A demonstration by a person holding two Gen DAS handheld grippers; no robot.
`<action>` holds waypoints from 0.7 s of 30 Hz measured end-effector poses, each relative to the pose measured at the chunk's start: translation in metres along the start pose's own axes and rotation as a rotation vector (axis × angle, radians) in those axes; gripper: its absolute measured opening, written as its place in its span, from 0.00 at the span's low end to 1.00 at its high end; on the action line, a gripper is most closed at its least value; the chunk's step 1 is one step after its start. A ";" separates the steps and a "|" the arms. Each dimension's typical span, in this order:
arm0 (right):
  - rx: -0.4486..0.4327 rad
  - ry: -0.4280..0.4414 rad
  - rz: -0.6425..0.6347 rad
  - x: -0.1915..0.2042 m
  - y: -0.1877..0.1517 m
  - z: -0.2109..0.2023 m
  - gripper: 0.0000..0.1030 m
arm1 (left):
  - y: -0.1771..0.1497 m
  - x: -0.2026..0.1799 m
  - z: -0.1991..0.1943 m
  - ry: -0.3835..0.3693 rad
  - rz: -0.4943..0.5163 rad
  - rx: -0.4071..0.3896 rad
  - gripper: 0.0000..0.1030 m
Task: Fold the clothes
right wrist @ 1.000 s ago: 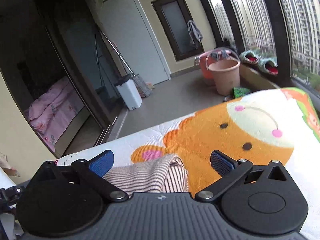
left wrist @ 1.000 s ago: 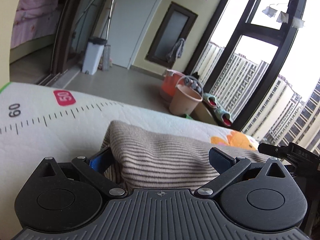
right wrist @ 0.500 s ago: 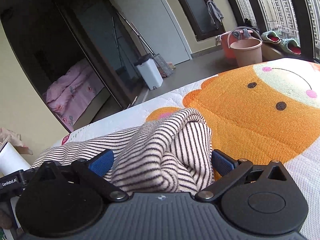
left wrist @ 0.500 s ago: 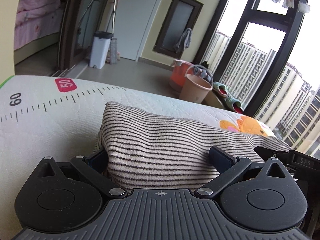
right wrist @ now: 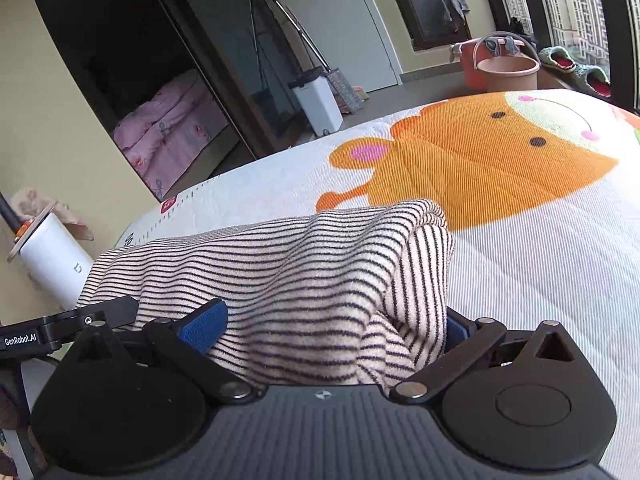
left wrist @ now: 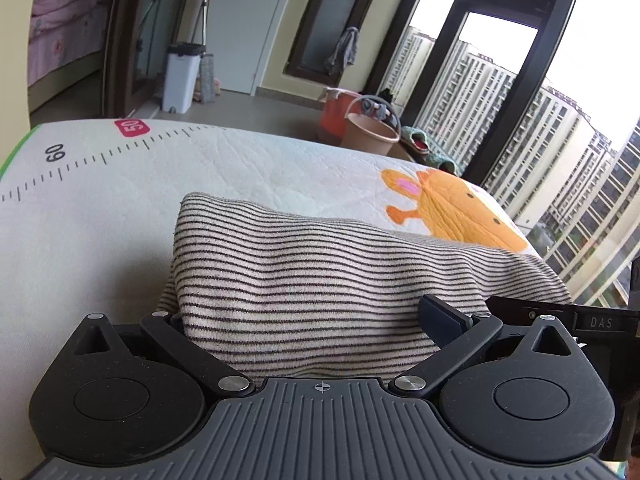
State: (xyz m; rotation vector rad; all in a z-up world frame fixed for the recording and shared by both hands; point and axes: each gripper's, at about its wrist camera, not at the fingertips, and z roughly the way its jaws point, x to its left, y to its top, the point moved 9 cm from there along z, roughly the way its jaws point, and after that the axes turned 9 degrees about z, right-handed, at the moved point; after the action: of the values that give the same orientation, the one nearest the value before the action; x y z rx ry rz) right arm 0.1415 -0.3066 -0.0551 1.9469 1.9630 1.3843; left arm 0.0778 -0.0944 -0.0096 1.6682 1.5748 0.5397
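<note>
Quilted white padding with a printed ruler scale and an orange cartoon animal covered the surface (left wrist: 280, 168), which stood in a room with tall windows (left wrist: 472, 72) and buckets (left wrist: 370, 134) on the floor beyond.

On it lay the striped knit garment (left wrist: 304, 280), cream with thin dark bands, bunched into a thick, rounded fold. Its near edge ran into both tools. The left gripper (left wrist: 304, 322) had its jaws spread wide with the cloth heaped between them; the right blue pad stood clear beside the fabric and the left one was hidden under it, so the jaws looked released rather than clenched. The right gripper (right wrist: 332, 328) also had its jaws spread, with a doubled corner of the knit (right wrist: 328, 280) lying between the pads and not visibly pinched.

By its look the knit would be light, soft and limp, with a fuzzy, slightly brushed face that should grip well against the ribbed pads instead of slipping. It would sag and stretch if lifted by 1 point, so a hold at 2 well-separated spots along 1 edge, through all layers, seemed the safer choice. Nothing about it looked fragile, though loose loops could snag. Whether this bundle was a finished fold or 1 midway could not be told.
</note>
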 end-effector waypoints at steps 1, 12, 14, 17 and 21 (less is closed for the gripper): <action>0.015 0.005 -0.004 0.001 -0.010 -0.011 1.00 | -0.008 -0.006 -0.010 -0.018 0.009 0.006 1.00; -0.030 -0.050 -0.263 0.013 -0.079 -0.142 1.00 | -0.046 -0.017 -0.105 -0.147 -0.020 -0.066 1.00; -0.157 -0.040 -0.282 0.029 -0.064 -0.172 1.00 | -0.035 -0.012 -0.112 -0.100 -0.025 -0.114 1.00; -0.182 0.092 -0.186 0.056 -0.033 -0.188 1.00 | -0.024 -0.012 -0.118 -0.063 -0.031 -0.149 1.00; 0.236 0.327 0.042 0.083 -0.075 -0.143 1.00 | -0.020 -0.013 -0.121 -0.054 0.006 -0.172 1.00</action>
State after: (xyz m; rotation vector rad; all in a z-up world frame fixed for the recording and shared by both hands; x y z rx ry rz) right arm -0.0189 -0.3007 0.0302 1.9674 2.3369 1.6391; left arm -0.0276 -0.0790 0.0519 1.5453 1.4433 0.6106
